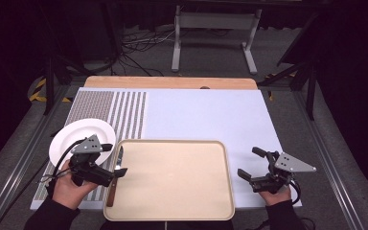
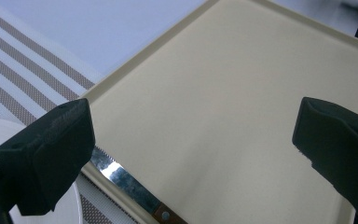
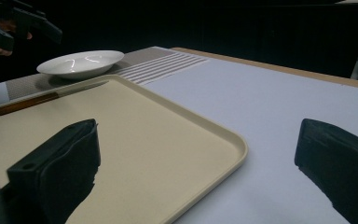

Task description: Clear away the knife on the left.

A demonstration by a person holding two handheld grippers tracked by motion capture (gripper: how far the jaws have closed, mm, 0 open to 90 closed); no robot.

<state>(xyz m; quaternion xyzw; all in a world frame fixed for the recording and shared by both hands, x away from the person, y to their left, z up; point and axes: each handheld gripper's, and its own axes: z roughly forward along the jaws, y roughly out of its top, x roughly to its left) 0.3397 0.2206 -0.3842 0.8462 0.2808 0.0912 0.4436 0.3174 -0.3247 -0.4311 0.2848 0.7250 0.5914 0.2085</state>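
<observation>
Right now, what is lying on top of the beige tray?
On the tray lies a knife, along its left rim, its wooden handle toward the person. The left gripper hangs over the middle of the knife and covers that part. The rest of the tray is bare.

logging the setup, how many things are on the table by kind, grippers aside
tray: 1
plate: 1
knife: 1
placemat: 1
total: 4
</observation>
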